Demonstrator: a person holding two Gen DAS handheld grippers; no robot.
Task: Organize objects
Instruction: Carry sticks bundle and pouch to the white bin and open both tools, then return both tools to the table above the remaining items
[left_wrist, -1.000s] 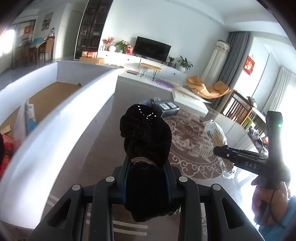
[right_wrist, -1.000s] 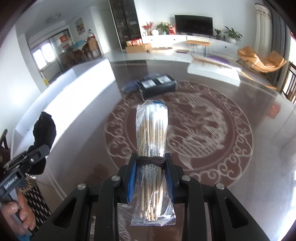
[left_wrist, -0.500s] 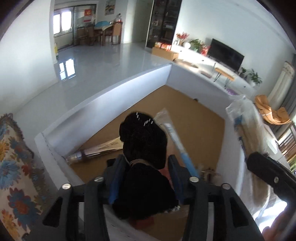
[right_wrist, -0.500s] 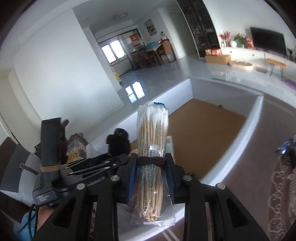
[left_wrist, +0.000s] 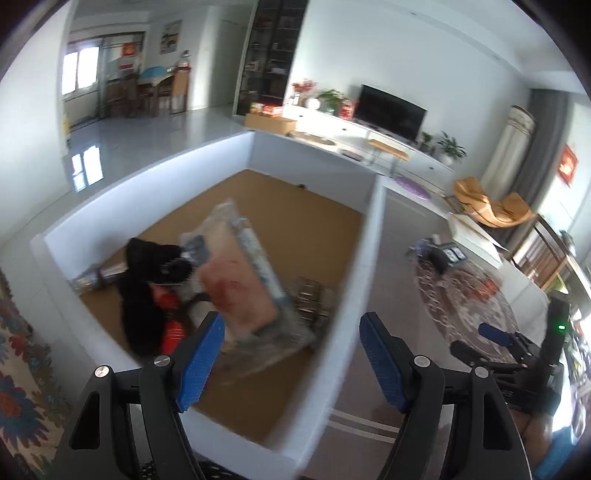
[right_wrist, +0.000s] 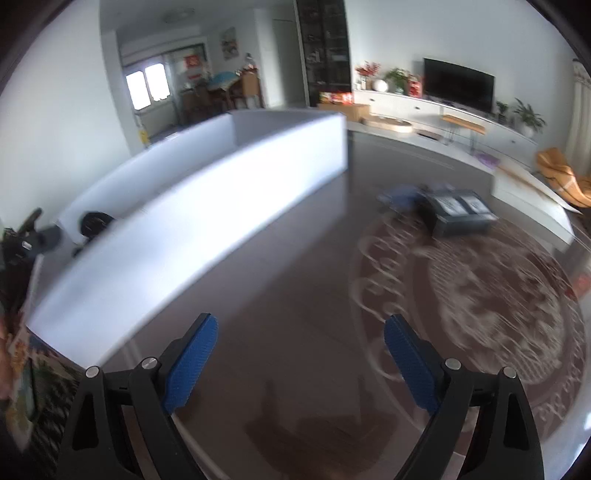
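Observation:
A large white box (left_wrist: 354, 295) with a brown cardboard floor lies below my left gripper (left_wrist: 291, 354). Its jaws are opening, and nothing is between the blue pads (left_wrist: 201, 360). Inside the box, a black fabric bundle (left_wrist: 142, 288) lies at the left. A clear pack of wooden swab sticks (left_wrist: 240, 284), blurred, lies beside it on other items. My right gripper (right_wrist: 299, 354) hangs over the dark floor beside the white box (right_wrist: 192, 210), its jaws opening with nothing between them. It also shows at the right of the left wrist view as the right gripper (left_wrist: 495, 338).
A dark flat case (right_wrist: 461, 214) and a blue item lie on the round patterned rug (right_wrist: 480, 295). A floral fabric (left_wrist: 18, 369) borders the box on the left. A white TV cabinet (left_wrist: 369, 133) and an orange lounge chair (left_wrist: 487, 210) stand further back.
Both grippers have opened. The black bundle and the swab pack have left the jaws and now lie in the box. My right gripper has swung from above the box to over the floor.

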